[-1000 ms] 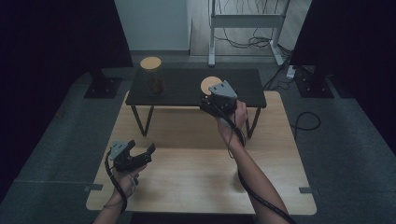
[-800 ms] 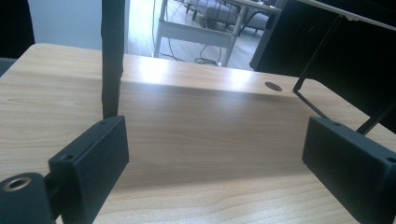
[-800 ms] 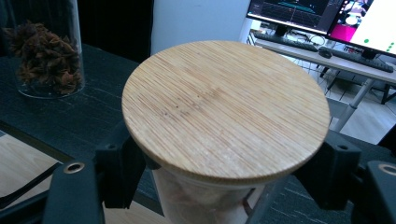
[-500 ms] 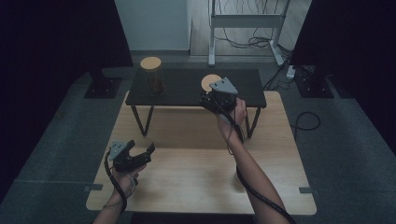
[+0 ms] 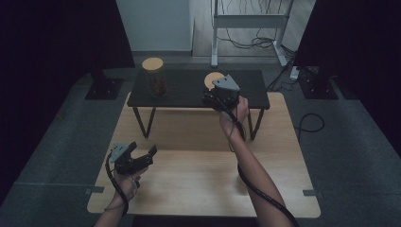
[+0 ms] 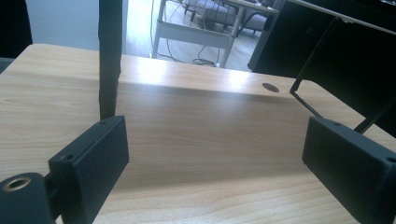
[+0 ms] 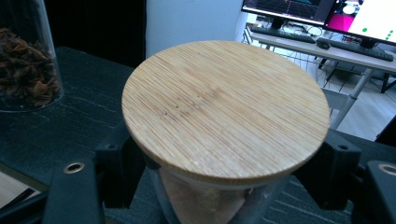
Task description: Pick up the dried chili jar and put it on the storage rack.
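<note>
Your right gripper [image 5: 213, 98] is clamped on a jar [image 7: 201, 200] with a round bamboo lid [image 7: 226, 105], the jaws pressing its glass body from both sides just under the lid's rim. The jar stands on the black shelf [image 5: 189, 90] at the far side of the wooden table [image 5: 198, 161]. From above, the gripper's body covers the glass and part of the lid, leaving only a pale crescent. In the right gripper view the lid hides most of the jar, and its contents are too blurred to name. A second jar [image 5: 155, 80], holding brown, star-shaped pieces, stands well apart toward the shelf's left end; in the right gripper view it is cut off at the left edge. Your left gripper [image 5: 142, 156] hangs just above the table near its front left, jaws spread wide with only bare wood between them. Your left forearm is cut off at the bottom of the high view.
</note>
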`<state>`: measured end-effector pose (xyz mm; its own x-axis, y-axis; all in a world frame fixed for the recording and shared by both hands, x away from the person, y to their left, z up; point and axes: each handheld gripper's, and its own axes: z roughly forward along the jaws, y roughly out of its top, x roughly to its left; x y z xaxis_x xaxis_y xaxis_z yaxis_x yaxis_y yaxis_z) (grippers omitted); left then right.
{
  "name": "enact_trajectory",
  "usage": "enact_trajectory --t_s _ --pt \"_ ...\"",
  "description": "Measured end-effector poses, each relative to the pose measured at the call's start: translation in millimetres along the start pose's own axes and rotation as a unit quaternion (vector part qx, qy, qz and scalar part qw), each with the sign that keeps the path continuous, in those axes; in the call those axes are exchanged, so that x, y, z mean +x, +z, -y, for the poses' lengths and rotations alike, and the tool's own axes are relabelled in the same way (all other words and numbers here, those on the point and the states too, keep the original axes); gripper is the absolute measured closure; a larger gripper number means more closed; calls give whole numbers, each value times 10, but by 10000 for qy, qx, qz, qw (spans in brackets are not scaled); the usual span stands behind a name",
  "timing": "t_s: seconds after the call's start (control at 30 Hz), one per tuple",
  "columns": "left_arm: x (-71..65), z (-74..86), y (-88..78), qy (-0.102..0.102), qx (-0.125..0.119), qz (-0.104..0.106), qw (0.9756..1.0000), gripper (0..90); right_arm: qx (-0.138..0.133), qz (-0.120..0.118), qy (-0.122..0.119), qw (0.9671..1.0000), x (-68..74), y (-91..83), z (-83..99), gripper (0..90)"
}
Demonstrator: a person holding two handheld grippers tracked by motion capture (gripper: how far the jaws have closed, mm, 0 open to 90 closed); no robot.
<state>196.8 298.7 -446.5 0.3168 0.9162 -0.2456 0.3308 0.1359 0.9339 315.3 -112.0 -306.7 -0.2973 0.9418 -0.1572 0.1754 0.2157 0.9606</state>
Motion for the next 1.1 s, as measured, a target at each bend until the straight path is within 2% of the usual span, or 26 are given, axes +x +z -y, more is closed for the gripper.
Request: enact_trajectory --t_s 1.1 --pt "16 5 5 -12 15 -29 10000 68 -20 41 3 10000 45 232 -36 256"
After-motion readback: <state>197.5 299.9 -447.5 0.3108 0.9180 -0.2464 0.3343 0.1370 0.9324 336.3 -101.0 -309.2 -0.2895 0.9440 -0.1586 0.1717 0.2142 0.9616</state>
